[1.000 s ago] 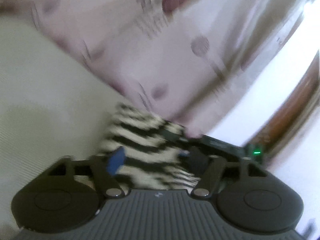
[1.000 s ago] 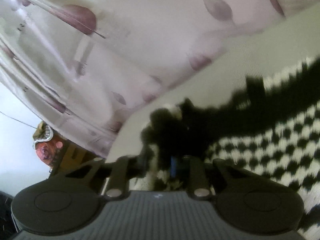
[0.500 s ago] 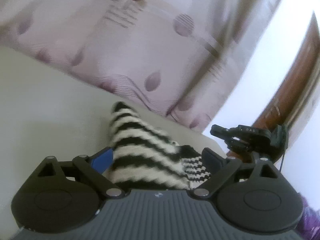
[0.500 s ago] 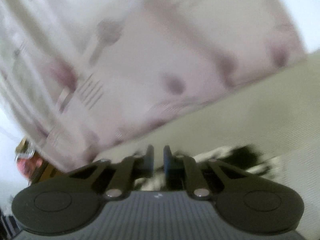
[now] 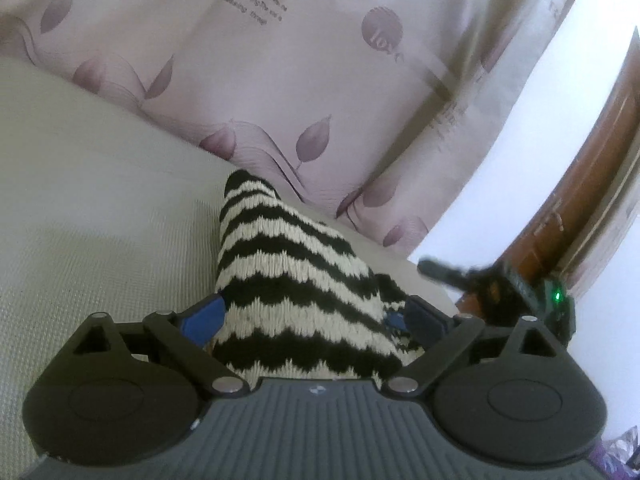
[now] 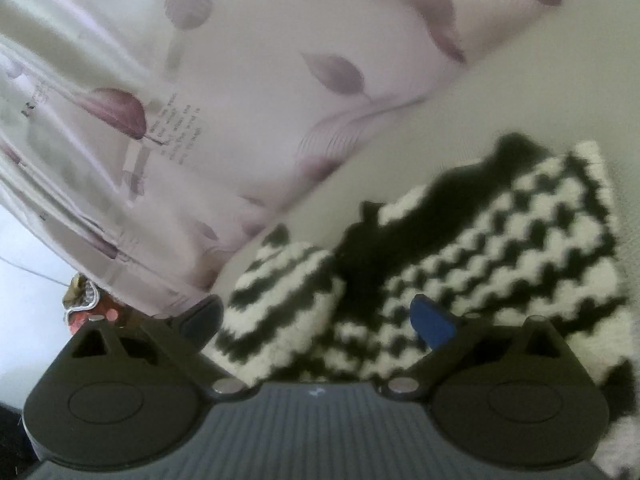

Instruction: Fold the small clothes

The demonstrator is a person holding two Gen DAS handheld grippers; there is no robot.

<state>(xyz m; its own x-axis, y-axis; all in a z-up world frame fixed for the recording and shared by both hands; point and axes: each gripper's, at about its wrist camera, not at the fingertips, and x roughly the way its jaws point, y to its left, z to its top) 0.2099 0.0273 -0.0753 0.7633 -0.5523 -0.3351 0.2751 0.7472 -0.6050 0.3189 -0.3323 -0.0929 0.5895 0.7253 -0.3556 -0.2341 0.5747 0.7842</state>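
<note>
A black-and-cream striped knit garment [image 5: 296, 280] lies on a cream ribbed surface [image 5: 100, 208]. My left gripper [image 5: 310, 316] stands wide astride its striped part, and the blue pads [image 5: 204, 316] sit at the knit's edges without squeezing it. In the right wrist view my right gripper [image 6: 318, 318] has its jaws opening wide. Under and between them lie a striped sleeve [image 6: 280, 304] and the zigzag body [image 6: 500, 260], and neither pad presses on the knit. A black band [image 6: 400, 232] runs across the garment. The right gripper [image 5: 480, 284] shows blurred at the right of the left wrist view.
A pale curtain with mauve leaves [image 5: 320, 80] hangs right behind the surface's far edge. A brown wooden door frame [image 5: 580, 184] stands at the right. A red and white object [image 6: 88, 312] sits low at the left, beyond the surface's edge.
The right jaws were shut on the knit's dark edge and now stand wide open over the lying garment. The left jaws have spread wider around the striped part. Both grippers have shifted.
</note>
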